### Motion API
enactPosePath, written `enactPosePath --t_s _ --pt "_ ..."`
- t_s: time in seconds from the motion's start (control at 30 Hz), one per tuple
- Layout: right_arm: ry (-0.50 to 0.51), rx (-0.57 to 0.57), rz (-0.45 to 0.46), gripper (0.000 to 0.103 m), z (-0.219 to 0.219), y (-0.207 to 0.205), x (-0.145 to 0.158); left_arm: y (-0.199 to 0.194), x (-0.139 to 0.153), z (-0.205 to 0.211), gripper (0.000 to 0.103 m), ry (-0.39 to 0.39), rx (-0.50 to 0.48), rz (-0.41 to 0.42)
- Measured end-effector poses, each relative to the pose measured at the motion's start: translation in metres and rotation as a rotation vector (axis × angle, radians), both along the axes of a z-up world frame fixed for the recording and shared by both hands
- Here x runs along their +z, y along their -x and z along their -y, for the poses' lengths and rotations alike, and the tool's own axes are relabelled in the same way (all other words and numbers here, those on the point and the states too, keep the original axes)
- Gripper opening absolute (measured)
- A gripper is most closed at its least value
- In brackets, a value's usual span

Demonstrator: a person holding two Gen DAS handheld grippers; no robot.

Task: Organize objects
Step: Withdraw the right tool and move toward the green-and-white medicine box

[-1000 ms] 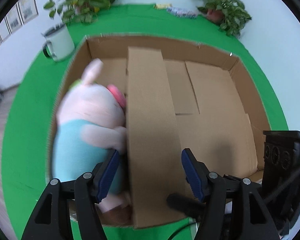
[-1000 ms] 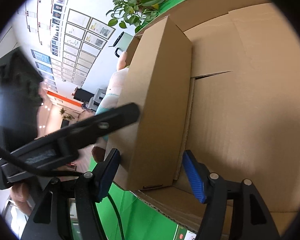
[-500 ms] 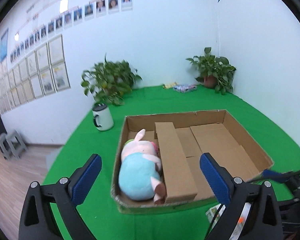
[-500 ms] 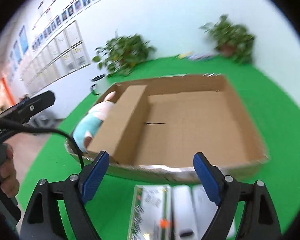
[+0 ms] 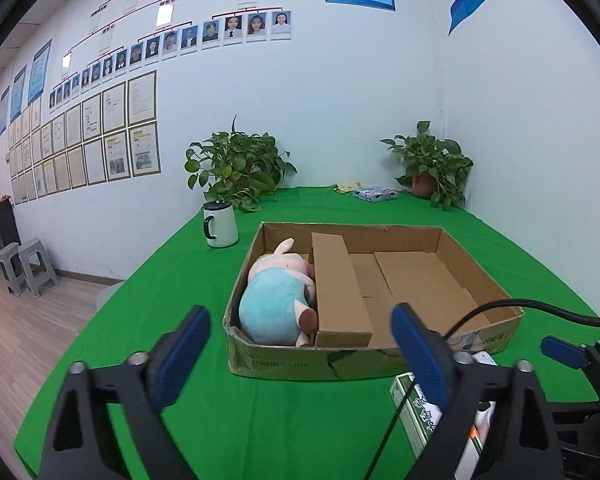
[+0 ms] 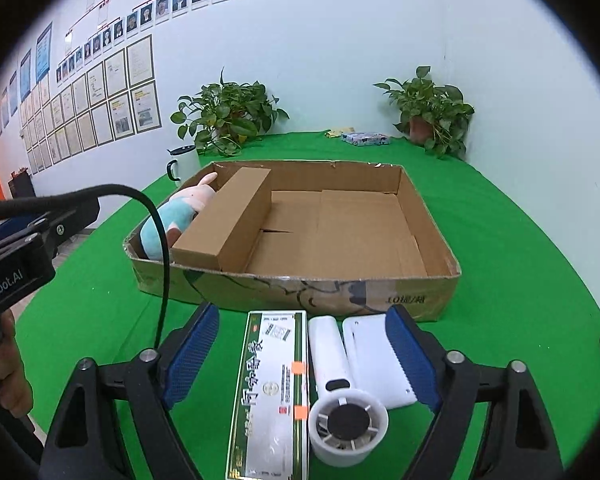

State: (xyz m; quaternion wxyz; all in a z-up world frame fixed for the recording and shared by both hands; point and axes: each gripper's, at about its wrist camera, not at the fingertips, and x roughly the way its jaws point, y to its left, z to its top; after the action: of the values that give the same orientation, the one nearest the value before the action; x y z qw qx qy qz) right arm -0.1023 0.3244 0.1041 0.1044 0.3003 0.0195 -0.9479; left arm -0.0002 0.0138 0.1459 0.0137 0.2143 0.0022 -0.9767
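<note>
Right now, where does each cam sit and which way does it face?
Left wrist: on the left hand-held gripper, facing the cardboard tray from its near-left; own blue pads closing on nothing, right hand-held gripper's tip at right.
Right wrist: on the right hand-held gripper, angled down over the green box and white hair dryer; a hand shows left.
Shared: tray, plush pig, mug.

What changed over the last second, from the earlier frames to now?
Both tongs, left and right, let go of the long brown cardboard box and backed out of the cardboard tray; their jaws are closing, empty. Box and plush pig stayed put.
</note>
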Motion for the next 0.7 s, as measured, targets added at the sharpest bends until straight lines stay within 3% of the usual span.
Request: enactPosePath --t_s 0.03,0.07,0.1,0.13,0.17,0.2,0.23,0.3,0.37,0.47,0.6,0.7 --pt "-0.002 0.0 0.0 0.048 -0.001 -0.002 -0.001 -0.001 -0.001 -0.001 0.043 0.004 -0.009 0.008" --pt "-0.01 -0.013 0.006 0.035 -0.002 -0.006 -0.002 -0.003 -0.003 -0.004 0.025 0.017 -0.022 0.028" --pt "-0.011 -0.018 0.012 0.027 -0.003 -0.006 -0.003 -0.002 -0.005 -0.005 0.014 0.028 -0.034 0.045" --pt "-0.008 -0.013 0.016 0.027 -0.004 -0.005 -0.005 -0.003 -0.007 -0.007 0.015 0.032 -0.047 0.048" --pt "-0.006 -0.002 0.01 0.027 -0.004 -0.007 -0.006 -0.007 -0.007 -0.008 0.016 0.026 -0.05 0.039" --pt "-0.011 -0.003 -0.003 0.032 -0.004 -0.008 -0.005 -0.007 -0.007 -0.007 0.028 0.018 -0.051 0.035" --pt "-0.017 -0.006 -0.014 0.053 -0.004 -0.01 -0.005 -0.006 -0.007 -0.007 0.061 0.013 -0.052 0.038" --pt "-0.013 -0.008 -0.029 0.09 -0.005 -0.01 -0.004 -0.007 -0.007 -0.004 0.101 -0.009 -0.038 0.026" --pt "-0.009 -0.008 -0.039 0.091 -0.007 -0.013 -0.003 -0.008 -0.006 -0.001 0.101 -0.02 -0.026 0.003" --pt "-0.014 0.002 -0.035 0.091 -0.01 -0.013 -0.005 -0.003 -0.009 0.002 0.101 -0.018 -0.023 0.034" --pt "0.003 0.03 -0.033 0.091 -0.016 -0.015 -0.007 0.003 -0.016 0.012 0.101 -0.08 -0.045 0.058" --pt "0.055 0.169 -0.041 0.091 -0.024 -0.03 -0.011 0.005 -0.024 0.019 0.101 -0.088 -0.077 0.095"
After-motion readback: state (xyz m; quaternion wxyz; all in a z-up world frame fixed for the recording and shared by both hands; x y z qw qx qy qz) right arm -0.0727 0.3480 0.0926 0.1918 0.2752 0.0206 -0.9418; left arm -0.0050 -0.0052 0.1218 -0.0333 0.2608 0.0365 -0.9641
